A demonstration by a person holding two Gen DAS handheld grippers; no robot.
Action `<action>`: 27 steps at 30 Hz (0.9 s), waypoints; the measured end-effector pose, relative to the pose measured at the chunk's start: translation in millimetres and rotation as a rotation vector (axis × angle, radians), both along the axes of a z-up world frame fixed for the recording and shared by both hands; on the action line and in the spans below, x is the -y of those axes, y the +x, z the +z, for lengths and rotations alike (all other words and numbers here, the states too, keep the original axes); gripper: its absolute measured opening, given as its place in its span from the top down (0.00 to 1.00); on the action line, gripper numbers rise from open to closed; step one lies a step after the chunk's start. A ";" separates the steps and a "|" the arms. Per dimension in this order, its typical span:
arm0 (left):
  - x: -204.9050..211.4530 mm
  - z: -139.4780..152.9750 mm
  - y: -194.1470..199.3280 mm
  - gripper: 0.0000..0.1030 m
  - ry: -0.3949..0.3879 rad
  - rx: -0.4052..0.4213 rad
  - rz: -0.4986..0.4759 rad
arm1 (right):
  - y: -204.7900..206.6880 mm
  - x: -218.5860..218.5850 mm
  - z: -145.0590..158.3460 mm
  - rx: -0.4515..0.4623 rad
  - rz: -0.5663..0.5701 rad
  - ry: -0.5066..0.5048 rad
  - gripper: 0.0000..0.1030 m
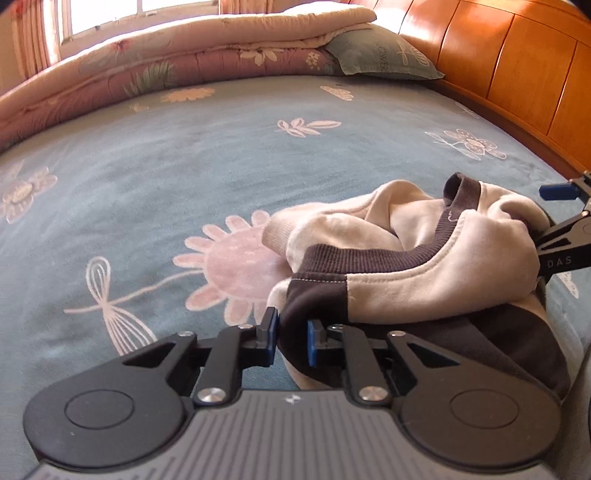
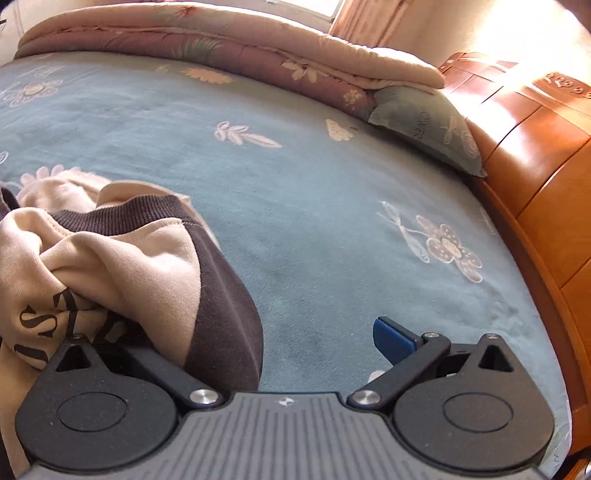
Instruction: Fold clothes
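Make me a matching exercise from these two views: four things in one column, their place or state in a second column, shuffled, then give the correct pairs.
Things:
1. sweatshirt
2. pillow
3. left gripper
4. right gripper

Place or state:
A. jaws spread wide, one finger hidden under cloth
B. crumpled in a heap on the blue blanket
C. closed on a dark hem
D. beside the wooden headboard, partly under the folded quilt

Pairs: 1-B, 2-D, 3-C, 4-A

Bright daylight from the window [image 1: 107,18], glare on the headboard [image 2: 535,92], fisheye-curved edges, slightly soft focus
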State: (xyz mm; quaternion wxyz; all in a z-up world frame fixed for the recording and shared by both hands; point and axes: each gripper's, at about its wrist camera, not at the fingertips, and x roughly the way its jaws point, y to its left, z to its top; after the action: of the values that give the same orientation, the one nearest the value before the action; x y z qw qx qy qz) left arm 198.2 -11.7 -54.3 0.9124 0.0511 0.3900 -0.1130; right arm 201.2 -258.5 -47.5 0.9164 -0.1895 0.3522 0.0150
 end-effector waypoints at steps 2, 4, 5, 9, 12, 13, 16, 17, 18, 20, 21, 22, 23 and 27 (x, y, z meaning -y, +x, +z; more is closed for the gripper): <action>1.5 7.0 1.9 0.88 0.044 0.041 0.009 | 2.6 -2.2 3.6 0.037 -0.028 -0.007 0.00; -2.1 13.4 10.6 0.89 0.047 0.046 0.021 | 10.3 -3.4 3.7 0.035 -0.050 0.001 0.00; -4.5 16.0 14.4 0.89 0.035 0.038 0.025 | 14.5 -3.7 2.9 0.027 -0.058 0.010 0.00; -17.4 15.6 14.1 0.81 -0.112 -0.054 -0.001 | 14.5 -6.2 0.2 0.023 -0.019 -0.015 0.00; -32.8 3.4 6.1 0.64 -0.220 -0.119 0.061 | 10.8 -2.6 -3.4 0.004 0.008 -0.010 0.00; -38.6 -3.4 2.6 0.61 -0.275 -0.141 0.083 | 10.1 -0.2 -4.9 -0.004 0.007 0.002 0.00; -52.8 -24.3 -5.5 0.59 -0.451 -0.220 0.125 | 8.2 3.8 -9.5 -0.022 0.005 0.027 0.00; -51.4 -29.2 -6.0 0.59 -0.482 -0.237 0.117 | 7.8 3.6 -11.1 -0.025 0.005 0.029 0.00; -48.6 -33.4 -6.1 0.59 -0.500 -0.248 0.106 | 7.4 2.7 -12.3 -0.028 0.006 0.028 0.00; -38.6 -30.5 -5.0 0.59 -0.496 -0.216 0.078 | 7.1 1.8 -13.4 -0.029 0.008 0.028 0.00; -33.1 -27.9 -4.3 0.60 -0.491 -0.195 0.064 | 7.2 2.1 -13.4 -0.029 0.007 0.030 0.00; -27.7 -25.3 -3.6 0.61 -0.485 -0.174 0.049 | 7.3 2.5 -13.3 -0.031 0.006 0.033 0.00; -22.4 -18.3 -6.0 0.61 -0.487 -0.131 0.020 | 7.3 3.5 -13.4 -0.032 0.004 0.038 0.00; -3.2 3.0 -18.5 0.56 -0.458 0.021 -0.098 | 7.2 8.8 -17.2 -0.047 -0.007 0.045 0.00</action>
State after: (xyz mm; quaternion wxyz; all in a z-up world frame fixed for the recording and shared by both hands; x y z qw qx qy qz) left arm 179.7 -8.5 -51.2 0.8977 -0.1371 0.3416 -0.2423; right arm 208.4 -267.3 -64.7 0.9119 -0.1674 0.3740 0.0242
